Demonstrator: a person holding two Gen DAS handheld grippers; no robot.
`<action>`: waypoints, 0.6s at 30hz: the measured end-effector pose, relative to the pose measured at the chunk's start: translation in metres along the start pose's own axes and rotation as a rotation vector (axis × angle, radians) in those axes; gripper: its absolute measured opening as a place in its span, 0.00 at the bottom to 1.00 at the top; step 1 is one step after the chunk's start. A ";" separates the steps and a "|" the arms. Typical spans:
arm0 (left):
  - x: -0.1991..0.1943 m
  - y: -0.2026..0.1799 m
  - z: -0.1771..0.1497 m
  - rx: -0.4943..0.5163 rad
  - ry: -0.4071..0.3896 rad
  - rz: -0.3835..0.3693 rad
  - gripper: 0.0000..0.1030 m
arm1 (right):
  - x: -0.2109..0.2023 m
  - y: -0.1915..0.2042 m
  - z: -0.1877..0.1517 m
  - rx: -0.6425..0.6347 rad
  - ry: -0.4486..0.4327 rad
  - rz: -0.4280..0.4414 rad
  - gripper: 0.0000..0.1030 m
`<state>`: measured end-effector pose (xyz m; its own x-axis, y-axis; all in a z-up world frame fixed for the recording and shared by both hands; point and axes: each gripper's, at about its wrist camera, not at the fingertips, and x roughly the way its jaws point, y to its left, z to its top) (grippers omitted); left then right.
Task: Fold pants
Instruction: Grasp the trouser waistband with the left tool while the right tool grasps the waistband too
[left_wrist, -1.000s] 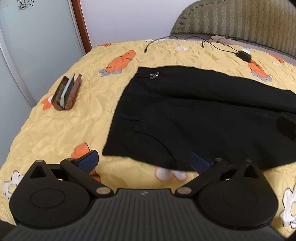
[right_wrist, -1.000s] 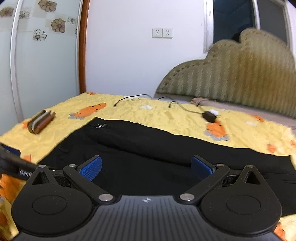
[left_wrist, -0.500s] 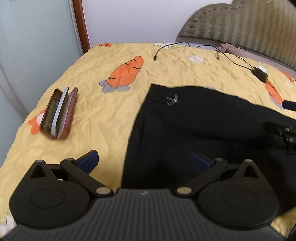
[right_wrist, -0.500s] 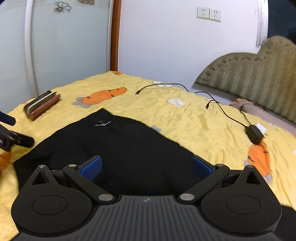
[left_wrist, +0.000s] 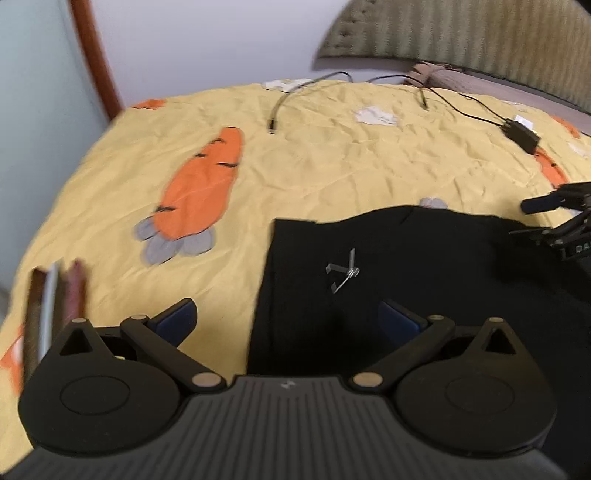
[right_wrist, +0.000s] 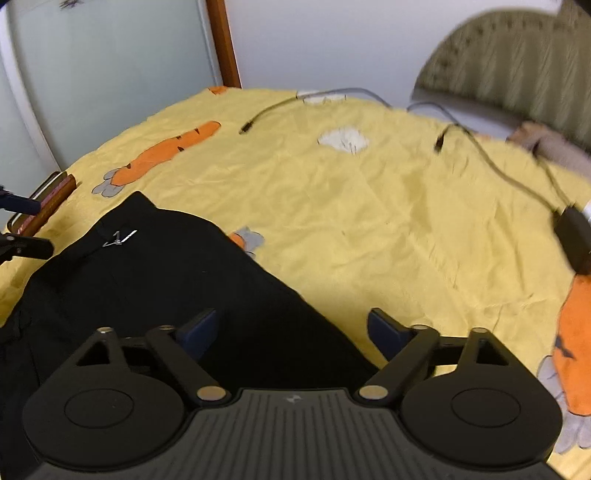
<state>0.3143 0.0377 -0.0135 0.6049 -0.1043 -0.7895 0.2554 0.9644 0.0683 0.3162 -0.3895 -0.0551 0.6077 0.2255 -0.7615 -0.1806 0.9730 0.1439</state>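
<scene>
Black pants (left_wrist: 424, 280) lie flat on the yellow bedspread (left_wrist: 332, 166). The left tongs (left_wrist: 286, 321) gape wide and empty, straddling the pants' left edge near a metal clasp (left_wrist: 345, 271). The right tongs (right_wrist: 291, 326) gape wide too, empty, straddling the pants' far edge.

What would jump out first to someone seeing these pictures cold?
Probably the black pants spread across a bright yellow bedspread printed with big orange carrots, a small silver clasp glinting near their top edge. Then the two open grippers, left gripper and right gripper, poised over the dark cloth.
</scene>
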 end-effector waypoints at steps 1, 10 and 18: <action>0.008 0.002 0.006 -0.009 0.009 -0.017 1.00 | 0.003 -0.006 0.000 0.004 0.008 0.014 0.82; 0.080 0.020 0.046 -0.075 0.100 -0.089 1.00 | 0.023 -0.029 0.004 -0.060 0.066 0.106 0.82; 0.114 0.034 0.049 -0.091 0.115 -0.124 1.00 | 0.022 -0.014 0.005 -0.182 0.102 0.105 0.67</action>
<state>0.4292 0.0467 -0.0717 0.4818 -0.1999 -0.8532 0.2498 0.9646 -0.0849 0.3361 -0.3974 -0.0711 0.4987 0.3095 -0.8096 -0.3811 0.9172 0.1159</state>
